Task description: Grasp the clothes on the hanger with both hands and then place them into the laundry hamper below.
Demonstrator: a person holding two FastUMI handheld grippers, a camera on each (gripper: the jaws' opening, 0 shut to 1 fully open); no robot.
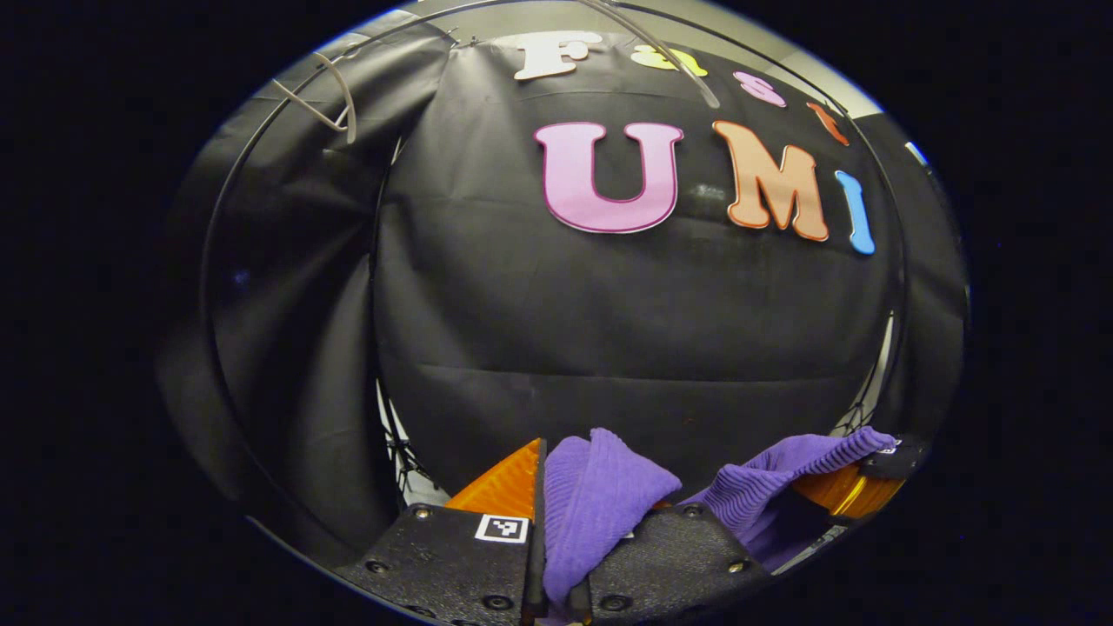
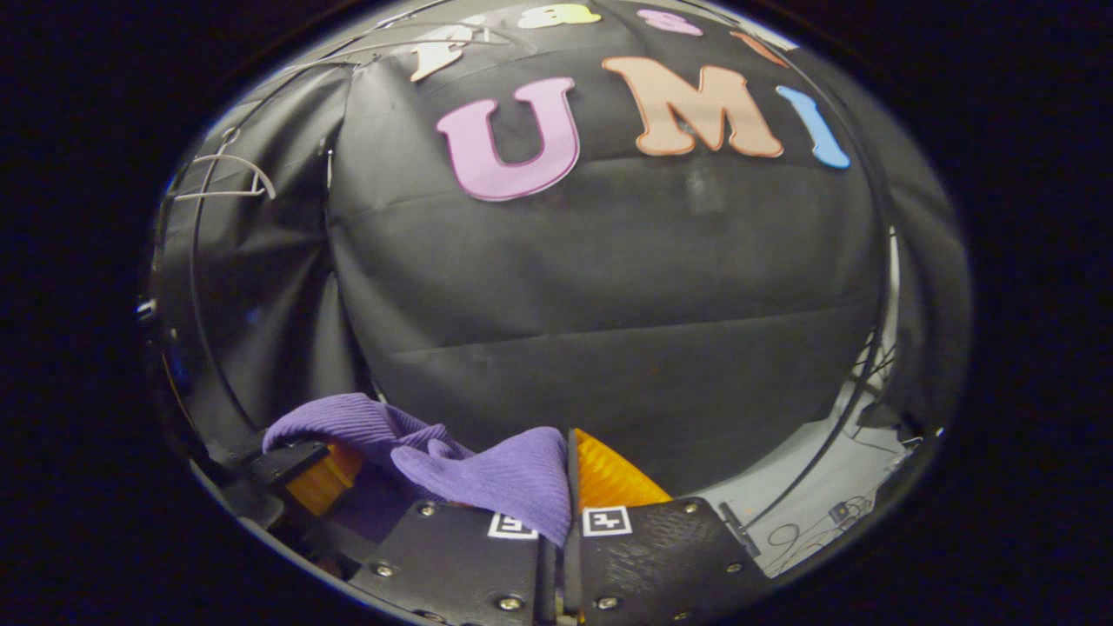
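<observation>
A purple ribbed garment bulges up between the fingers of my left gripper, which is shut on it at the bottom of the left gripper view. The cloth stretches right to the other gripper, which also pinches it. In the right gripper view my right gripper is shut on the same purple garment, which runs left to the left gripper. An empty pale hanger hangs at the upper left, also seen as a hanger in the right gripper view. The hamper is hidden.
The black cloth wall stands close ahead. A thin dark rail curves down the left side. Pale floor with cables lies at the lower right of the right gripper view.
</observation>
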